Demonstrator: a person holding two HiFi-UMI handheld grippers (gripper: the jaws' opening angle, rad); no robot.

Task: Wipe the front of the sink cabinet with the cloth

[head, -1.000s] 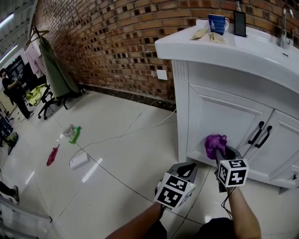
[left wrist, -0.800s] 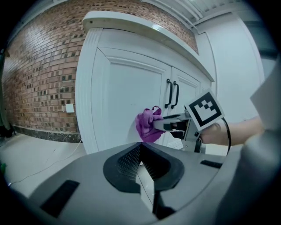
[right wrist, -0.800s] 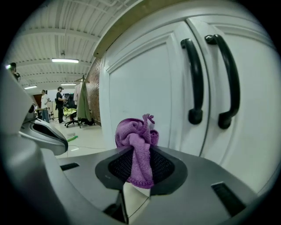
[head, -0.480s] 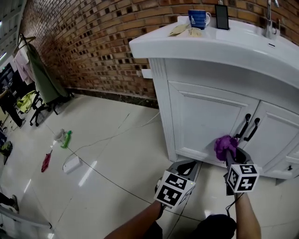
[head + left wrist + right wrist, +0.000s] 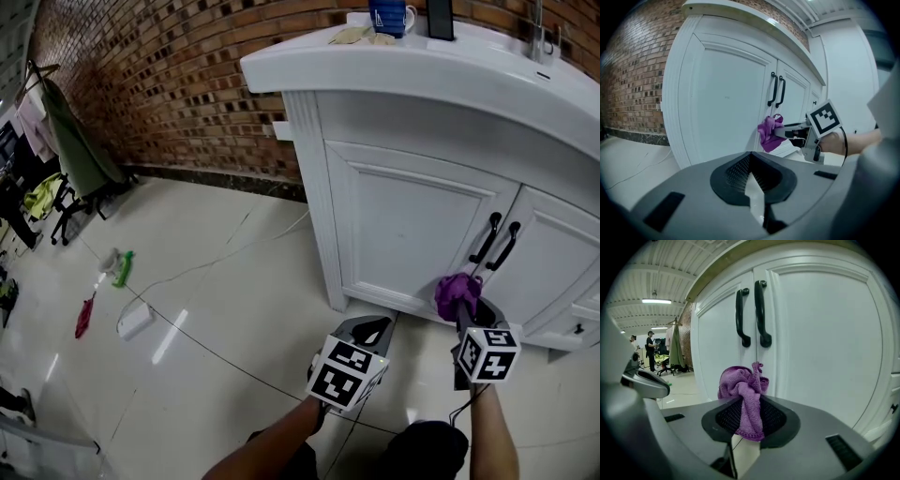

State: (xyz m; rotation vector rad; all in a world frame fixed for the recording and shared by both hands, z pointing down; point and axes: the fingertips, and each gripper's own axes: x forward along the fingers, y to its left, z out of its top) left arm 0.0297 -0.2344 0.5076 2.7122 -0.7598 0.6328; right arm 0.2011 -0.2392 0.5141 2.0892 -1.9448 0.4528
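R gripper (image 5: 463,311): jaws clamped on purple cloth (image 5: 457,292); cloth bunched above the tips, a fold hanging down btw the pads in the R gripper view. Cloth is low on the front of the white sink cabinet (image 5: 412,225), below the two black door handles (image 5: 497,242), about at the seam btw the two doors. It sits close to the door face; can't tell if it touches. L gripper (image 5: 374,330): jaws pressed together at the tips, nothing btw them. It hangs over the floor (image 5: 234,309) to the left of the R gripper, near the cabinet base but apart from it. On the countertop (image 5: 375,61): blue mug (image 5: 386,16) and a dark upright slab (image 5: 439,19) beside it. On the floor far left: green spray bottle (image 5: 122,268), red rag (image 5: 83,317), white box (image 5: 134,321) with a cable running toward the cabinet. Brick wall (image 5: 169,84) behind.
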